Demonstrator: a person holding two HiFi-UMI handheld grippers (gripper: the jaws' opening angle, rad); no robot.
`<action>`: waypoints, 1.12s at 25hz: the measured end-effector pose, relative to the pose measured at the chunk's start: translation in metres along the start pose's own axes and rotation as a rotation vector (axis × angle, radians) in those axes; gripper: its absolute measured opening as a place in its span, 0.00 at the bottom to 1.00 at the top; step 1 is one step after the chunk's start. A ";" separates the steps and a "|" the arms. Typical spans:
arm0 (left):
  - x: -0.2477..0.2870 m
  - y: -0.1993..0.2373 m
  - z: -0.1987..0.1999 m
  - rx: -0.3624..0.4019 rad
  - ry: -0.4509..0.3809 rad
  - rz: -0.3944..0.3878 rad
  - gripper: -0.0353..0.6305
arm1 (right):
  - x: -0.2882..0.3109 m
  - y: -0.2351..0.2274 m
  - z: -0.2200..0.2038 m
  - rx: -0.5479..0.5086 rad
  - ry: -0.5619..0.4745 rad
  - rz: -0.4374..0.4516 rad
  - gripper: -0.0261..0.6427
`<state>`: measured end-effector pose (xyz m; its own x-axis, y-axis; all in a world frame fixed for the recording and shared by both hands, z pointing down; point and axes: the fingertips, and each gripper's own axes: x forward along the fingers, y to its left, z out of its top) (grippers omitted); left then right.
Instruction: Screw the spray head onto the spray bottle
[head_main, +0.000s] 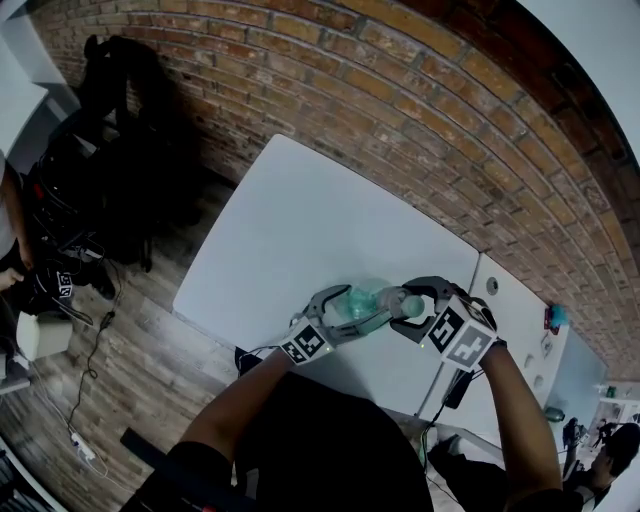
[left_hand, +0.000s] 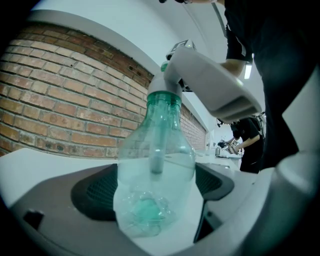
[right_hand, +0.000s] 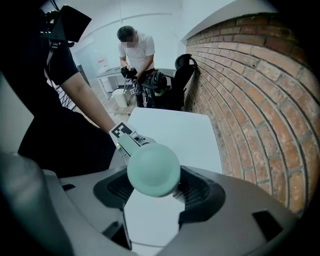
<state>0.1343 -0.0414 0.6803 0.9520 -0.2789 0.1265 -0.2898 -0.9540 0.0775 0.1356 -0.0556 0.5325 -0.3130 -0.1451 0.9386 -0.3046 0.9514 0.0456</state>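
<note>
A: Entry, tools. What do we log for the left gripper (left_hand: 155, 196)?

B: We log its jaws closed narrow on the spray bottle (left_hand: 155, 165), one pad against each side of the lower body. The clear, green-tinted base faces that gripper's camera.

A: And the right gripper (right_hand: 156, 192)?

B: Jaws drawn in on the spray head (right_hand: 153, 170). Its rounded pale green end points straight at the camera and fills the gap between the pads.

A: Position of the bottle, referenced to the white table (head_main: 290, 220)?

B: From the head view we place it over the table's near part, toward its right-hand end. The base lies toward the left gripper and the neck toward the right one. We cannot tell whether it touches the tabletop or is held above it.

A: Head and bottle joined?

B: We note a dip tube (left_hand: 157, 150) hanging down inside the bottle from the neck. The top of the neck runs up under the right gripper's pale jaw. How far the thread has gone we cannot read.

A: Surroundings?

B: A brick wall (head_main: 420, 110) runs along the table's far side. In the right gripper view a person (right_hand: 136, 50) stands beyond the table's far end, well apart from it.
</note>
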 end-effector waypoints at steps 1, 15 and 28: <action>-0.001 0.000 -0.001 0.000 0.003 0.004 0.76 | 0.000 0.000 0.001 -0.021 -0.003 0.004 0.44; 0.002 0.002 -0.004 0.028 0.028 0.009 0.76 | -0.037 -0.007 0.004 -0.268 -0.015 0.055 0.44; 0.004 0.002 -0.011 0.014 0.031 0.032 0.76 | -0.006 0.012 -0.002 -0.781 0.227 0.151 0.44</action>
<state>0.1363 -0.0434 0.6915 0.9385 -0.3062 0.1598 -0.3187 -0.9460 0.0591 0.1353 -0.0426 0.5283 -0.0861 -0.0217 0.9961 0.4650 0.8833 0.0594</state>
